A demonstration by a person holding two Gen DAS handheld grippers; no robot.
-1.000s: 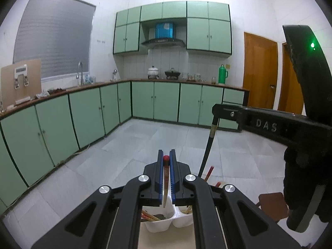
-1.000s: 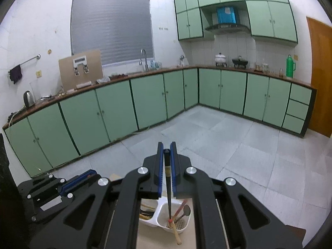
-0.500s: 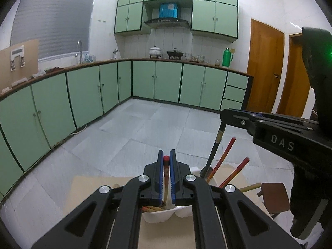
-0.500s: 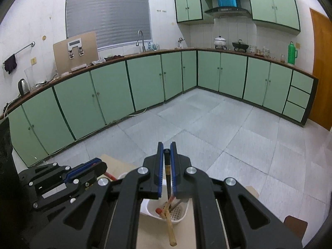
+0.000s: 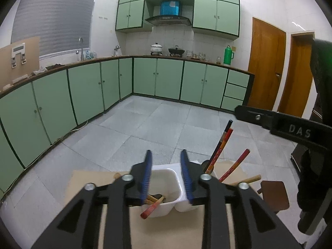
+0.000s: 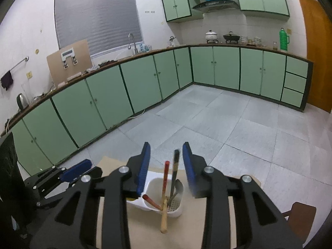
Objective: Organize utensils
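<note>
Gaping empty, both jaws above the glossy white plastic caddy (image 5: 166, 186) of slim sticks.

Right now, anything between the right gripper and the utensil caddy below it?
Nothing visible blocks it. The right gripper is open above the white caddy; only the caddy's own upright utensils, like the dark-handled one, rise between its fingers.
</note>
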